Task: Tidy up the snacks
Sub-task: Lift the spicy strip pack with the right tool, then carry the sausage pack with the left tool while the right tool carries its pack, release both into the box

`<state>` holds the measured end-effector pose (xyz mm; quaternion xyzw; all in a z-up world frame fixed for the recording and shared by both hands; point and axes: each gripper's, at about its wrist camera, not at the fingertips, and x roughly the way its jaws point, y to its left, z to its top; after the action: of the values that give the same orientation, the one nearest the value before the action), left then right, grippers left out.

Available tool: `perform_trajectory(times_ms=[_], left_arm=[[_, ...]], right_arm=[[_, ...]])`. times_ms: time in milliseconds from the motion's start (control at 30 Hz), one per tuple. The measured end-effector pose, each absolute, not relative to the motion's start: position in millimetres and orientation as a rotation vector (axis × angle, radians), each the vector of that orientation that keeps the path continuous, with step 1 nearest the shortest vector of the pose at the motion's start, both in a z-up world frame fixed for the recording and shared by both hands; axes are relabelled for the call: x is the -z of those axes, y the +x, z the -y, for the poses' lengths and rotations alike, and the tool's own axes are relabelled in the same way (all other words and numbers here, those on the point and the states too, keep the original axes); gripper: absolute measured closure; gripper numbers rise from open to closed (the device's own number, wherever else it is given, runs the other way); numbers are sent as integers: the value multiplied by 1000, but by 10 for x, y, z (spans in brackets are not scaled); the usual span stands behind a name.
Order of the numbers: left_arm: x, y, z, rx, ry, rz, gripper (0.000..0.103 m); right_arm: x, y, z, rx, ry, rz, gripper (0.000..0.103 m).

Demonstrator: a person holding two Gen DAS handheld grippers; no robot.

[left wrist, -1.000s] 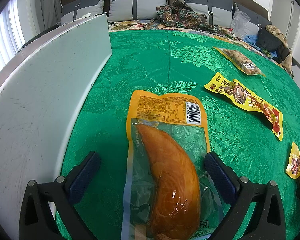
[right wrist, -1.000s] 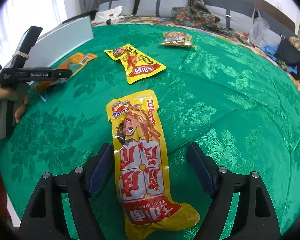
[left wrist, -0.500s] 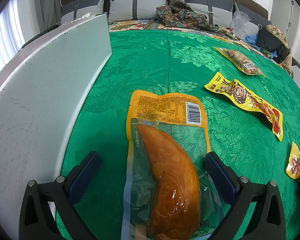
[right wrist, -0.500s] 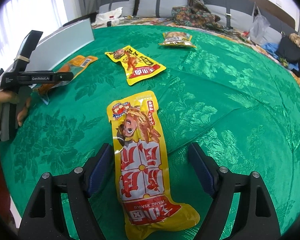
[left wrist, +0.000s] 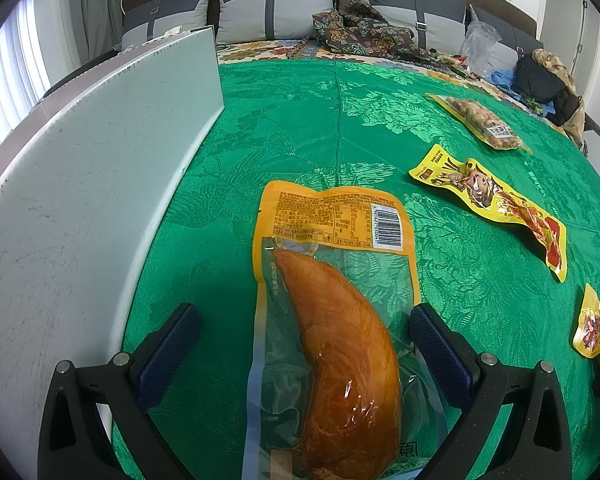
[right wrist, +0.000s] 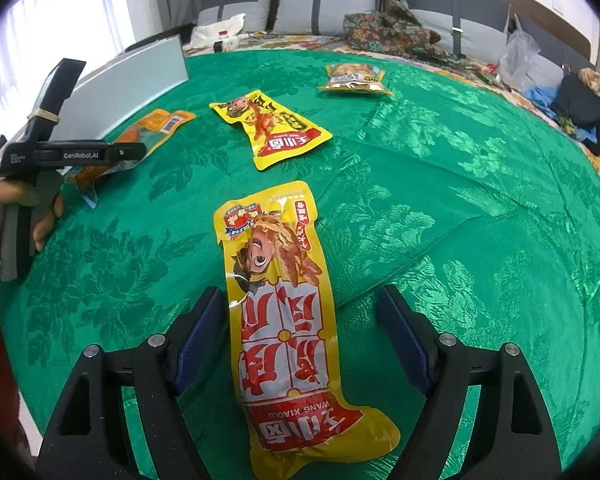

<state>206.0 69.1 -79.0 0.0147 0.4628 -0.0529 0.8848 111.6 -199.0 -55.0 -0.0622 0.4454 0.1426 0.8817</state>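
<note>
An orange-topped clear pack with a browned piece of meat (left wrist: pixel 340 340) lies flat on the green cloth. My left gripper (left wrist: pixel 302 332) stands open astride it, its right pad at the pack's edge and its left pad well clear. In the right wrist view a long yellow and red cartoon snack pack (right wrist: pixel 284 312) lies between the wide-open fingers of my right gripper (right wrist: pixel 302 316); neither pad presses on it. Farther off lie a second yellow cartoon pack (right wrist: pixel 272 128) and a bag of nuts (right wrist: pixel 354 78).
A tall white board (left wrist: pixel 80 200) stands along the left edge of the green cloth (left wrist: pixel 300 128). A hand (right wrist: pixel 4 208) holds the left gripper's handle at the left. Cushions, clothes and bags line the far side. The cloth has a raised fold (right wrist: pixel 400 264) right of the yellow pack.
</note>
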Motion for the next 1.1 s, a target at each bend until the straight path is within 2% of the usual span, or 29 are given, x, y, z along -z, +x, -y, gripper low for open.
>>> perform_trajectory(times_ms=[100,167,200,233,267,300,333,433,567,700,800,900,1033,1067,1100], left_arm=[[780,2083,-672,121,44,-1006,0],[756,2116,-653,155,64,-1064,5],[704,2113,-657,184,70,-1073,23],[668,2105,-644,202,84,-1076,42],[640,2110,-658,219,81,-1103,45],[619,2110,-703,230,49,-1121,53],[604,2094,-765,247,4,-1144,57],[537,1941,-878,261,-58,-1150,60],[424,1635,-934,299,-146,-1135,61],[178,1358,-1004,345,-268,-1094,63],[-116,1226,-1128,402,-397,-1056,98],[-448,1141,-1334,428,-486,-974,98],[-488,1146,-1413,418,-465,-1001,96],[-486,1112,-1413,412,-452,-1007,91],[-482,1073,-1395,417,-427,-1011,69]], right_arm=[[549,1124,1942,-275,-156,-937,20],[522,1191,1917,-278,-177,-1015,21],[506,1241,1901,-296,-192,-1073,22],[484,1300,1896,-308,-218,-1138,29],[464,1334,1913,-309,-215,-1171,35],[415,1363,1958,-311,-174,-1194,54],[406,1395,2022,-280,-140,-1230,54],[353,1365,2281,-295,106,-1276,55],[238,1151,2584,-355,539,-1220,55],[240,1003,2676,-339,755,-1177,55],[158,980,2569,-321,762,-1173,55],[-70,1013,2303,-376,774,-1141,54],[-505,1215,1868,-464,782,-1055,54],[-573,1248,1826,-469,791,-1034,54],[-632,1263,1803,-469,790,-1015,54]])
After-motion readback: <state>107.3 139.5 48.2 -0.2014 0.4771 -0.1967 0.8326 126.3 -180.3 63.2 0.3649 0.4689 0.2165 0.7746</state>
